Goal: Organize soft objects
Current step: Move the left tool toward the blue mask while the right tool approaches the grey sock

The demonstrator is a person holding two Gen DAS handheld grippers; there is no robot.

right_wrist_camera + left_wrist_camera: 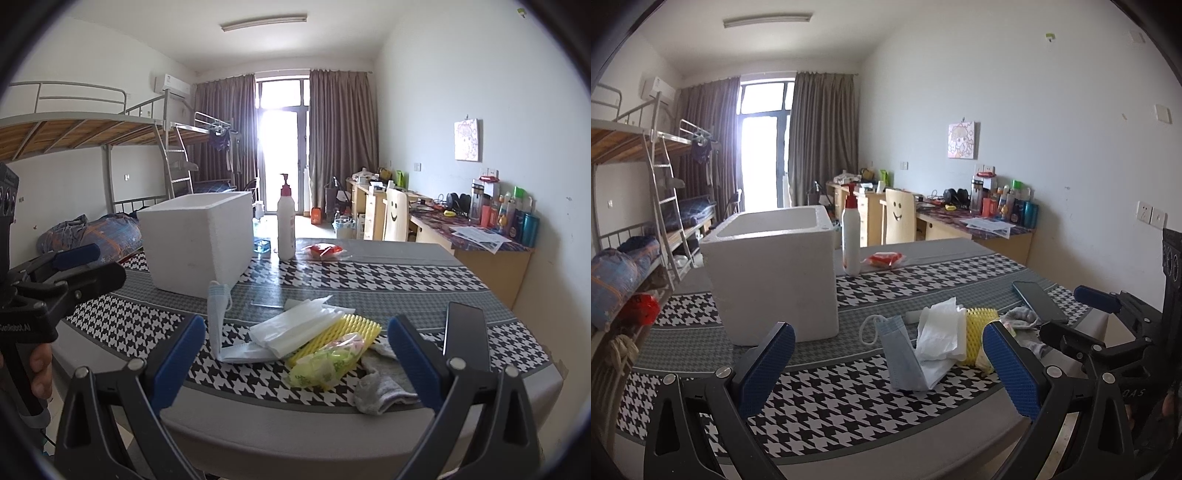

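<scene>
Houndstooth table point(369, 275) with foam box point(199, 240), mask point(218, 317), sock point(384, 387); both grippers' fingers point(768, 369) apart, empty.

The left gripper point(888, 365) is held level, its two blue-padded fingers point(767, 363) spread wide apart with nothing between them. The right gripper point(295, 363) sits in the same pose, jaws wide and empty, blue pads point(413, 360) facing each other. In the left wrist view the right gripper appears at about 3 o'clock; in the right wrist view the left one shows at 9 o'clock, with a bare hand point(38, 373) wrapped around its handle.
</scene>
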